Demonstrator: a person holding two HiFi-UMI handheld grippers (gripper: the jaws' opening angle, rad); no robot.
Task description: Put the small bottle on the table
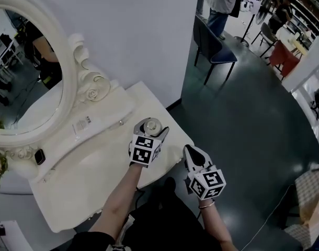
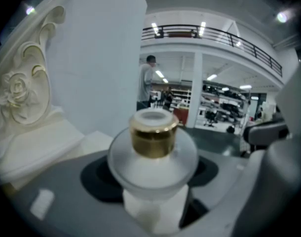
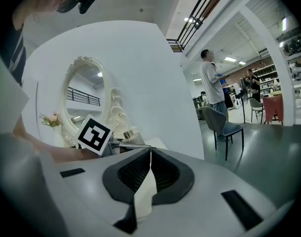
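Note:
The small bottle [image 1: 152, 123] is frosted and round, with a gold collar [image 2: 153, 138] and a white cap. It stands upright between the jaws of my left gripper [image 1: 151, 128], which is shut on its body [image 2: 153, 164] above the right end of the white dressing table [image 1: 91, 177]. Whether its base touches the tabletop is hidden. My right gripper [image 1: 190, 151] hangs off the table's front right corner over the dark floor. In the right gripper view that gripper [image 3: 150, 158] has its pads pressed together with nothing between them.
An oval mirror [image 1: 23, 77] in a carved white frame stands at the table's back left, with a watch [image 1: 40, 156] below it. A white wall runs behind the table. On the dark floor beyond stand a blue chair [image 1: 214, 48] and a person [image 1: 222, 1].

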